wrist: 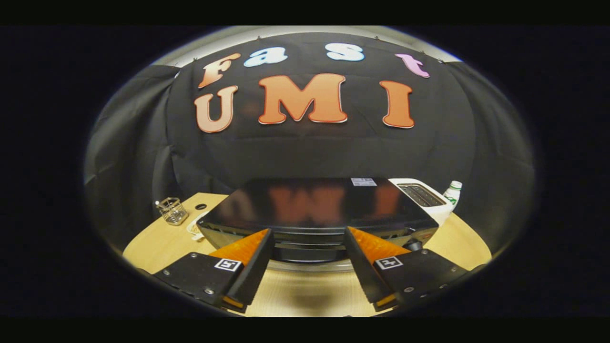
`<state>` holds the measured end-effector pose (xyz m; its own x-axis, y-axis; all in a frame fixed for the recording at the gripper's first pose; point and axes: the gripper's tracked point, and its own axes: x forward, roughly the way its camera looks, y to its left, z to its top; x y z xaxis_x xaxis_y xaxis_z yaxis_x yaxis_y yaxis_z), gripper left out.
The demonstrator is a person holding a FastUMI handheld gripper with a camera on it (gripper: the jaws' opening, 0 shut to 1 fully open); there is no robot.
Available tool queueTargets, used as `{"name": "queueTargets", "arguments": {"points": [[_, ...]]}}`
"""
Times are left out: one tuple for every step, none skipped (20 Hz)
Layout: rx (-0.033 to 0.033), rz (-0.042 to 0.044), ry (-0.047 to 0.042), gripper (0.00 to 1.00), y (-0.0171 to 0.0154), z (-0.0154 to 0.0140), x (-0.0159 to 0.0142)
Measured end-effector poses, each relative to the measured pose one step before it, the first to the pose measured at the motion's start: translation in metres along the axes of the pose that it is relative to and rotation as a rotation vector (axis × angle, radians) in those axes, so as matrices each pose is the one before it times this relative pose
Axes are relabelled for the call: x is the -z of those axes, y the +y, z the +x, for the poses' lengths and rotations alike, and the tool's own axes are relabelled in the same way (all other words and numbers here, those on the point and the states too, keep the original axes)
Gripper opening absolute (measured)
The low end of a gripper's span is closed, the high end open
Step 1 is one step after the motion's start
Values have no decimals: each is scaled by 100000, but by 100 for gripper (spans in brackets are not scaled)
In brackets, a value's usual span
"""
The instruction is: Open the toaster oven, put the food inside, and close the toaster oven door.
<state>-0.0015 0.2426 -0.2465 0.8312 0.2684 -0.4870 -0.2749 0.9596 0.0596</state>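
You are over a pale wooden table [157, 243] with a fine grain, set in a booth walled with black cloth [133, 143] that hangs in soft folds; a strip of light wall [214, 40] shows above the cloth.

The oven [317, 207] sits on the table just ahead of your fingers, a wide black box whose flat glossy top mirrors the wall behind it. Its door [310, 243] faces you and looks closed, with a dark bar across the front between your fingertips; a knob [413, 246] sits at its right end.

Your gripper [309, 232] is held with its jaws spread wide, nothing between them, the tips close to the oven's front; you cannot tell whether they touch it.

Behind the oven's right corner stands a white toaster [421, 194] with dark slots in its top, and beside that a plastic bottle [453, 193] with a white cap. Left of the oven is a small clear glass cup [172, 210], faceted, with something thin standing in it.
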Motion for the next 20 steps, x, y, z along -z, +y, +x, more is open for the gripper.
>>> {"name": "queueTargets", "arguments": {"points": [[-289, -989, 232, 86, 144, -556, 496], [-830, -628, 894, 84, 175, -725, 530], [-758, -487, 754, 84, 171, -607, 444], [-685, -879, 1254, 81, 126, -682, 596], [-679, -1041, 1177, 80, 118, -620, 720], [-1023, -921, 1855, 79, 216, -645, 864], [-1211, -759, 2157, 79, 195, -681, 929], [-1575, -356, 2879, 79, 253, -603, 1107], [-2303, 210, 3715, 79, 394, -422, 1317], [-3471, 469, 4746, 79, 499, -341, 1739], [-3485, 925, 5654, 79, 452, -160, 1987], [-1896, 1693, 5640, 79, 99, 169, 1867], [-725, 1865, 4128, 79, -163, 335, 1439], [108, 2462, 3299, 79, 58, 911, 1232], [1092, 2437, 3148, 78, -78, 656, 746], [851, 2096, 3015, 77, -35, 535, 983], [477, 851, 3081, 77, -54, 475, 788], [590, -443, 2428, 76, 114, 687, 576], [439, -1350, 1328, 76, 168, 539, 357], [576, -1648, -399, 75, 118, 186, -81]]}}
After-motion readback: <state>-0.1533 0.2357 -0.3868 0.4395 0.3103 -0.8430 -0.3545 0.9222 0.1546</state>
